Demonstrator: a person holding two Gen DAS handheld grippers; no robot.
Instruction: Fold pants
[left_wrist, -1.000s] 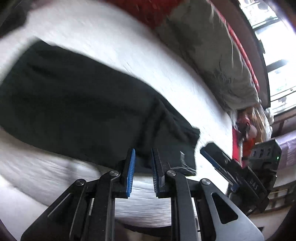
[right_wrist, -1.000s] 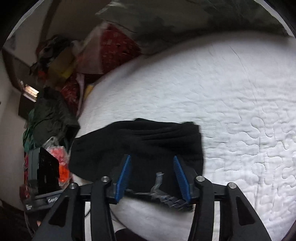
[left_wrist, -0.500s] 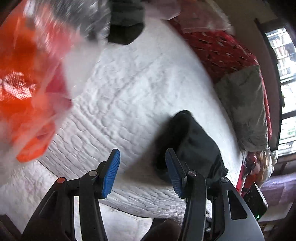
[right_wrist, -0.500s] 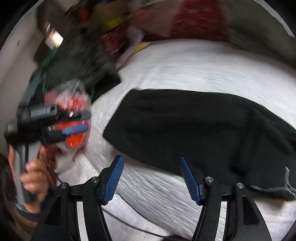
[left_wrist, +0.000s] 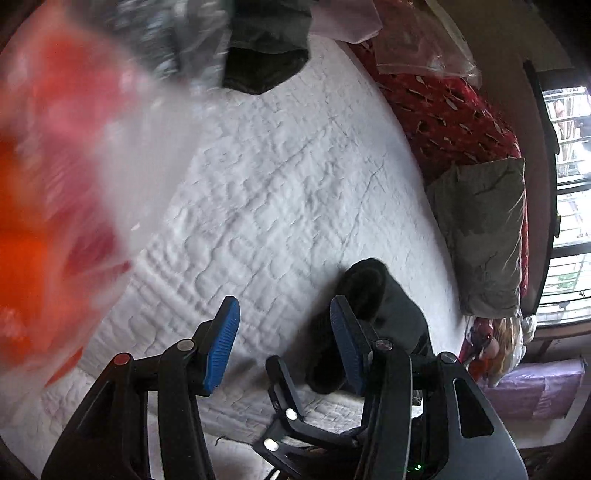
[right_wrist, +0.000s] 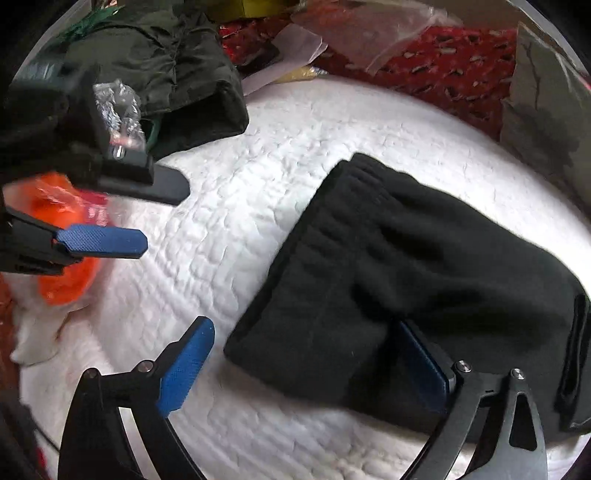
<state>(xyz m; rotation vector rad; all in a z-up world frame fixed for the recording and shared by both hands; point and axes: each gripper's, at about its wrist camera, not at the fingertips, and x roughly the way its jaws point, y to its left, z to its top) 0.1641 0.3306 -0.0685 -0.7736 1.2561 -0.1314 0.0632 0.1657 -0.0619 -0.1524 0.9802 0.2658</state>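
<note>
The black pants (right_wrist: 406, 266) lie folded lengthwise on the white quilted bed (right_wrist: 258, 184), waistband end toward the left. My right gripper (right_wrist: 295, 354) is open, low over the waistband corner; its right finger is partly hidden under the cloth. My left gripper (left_wrist: 284, 339) is open and empty above the bed, left of the pants (left_wrist: 376, 306), which show as a narrow dark strip. It also shows in the right wrist view (right_wrist: 144, 218) at the left, apart from the pants.
A blurred orange plastic bag (left_wrist: 48, 221) is close at the left. A dark green garment (right_wrist: 173, 74) lies at the bed's far left. A red patterned blanket (left_wrist: 450, 118) and a grey pillow (left_wrist: 484, 236) line the far edge. A window is at the right.
The right gripper has come down to the waistband end and opened wider, one finger now under the cloth. The left gripper opened and swung left, away from the pants.
</note>
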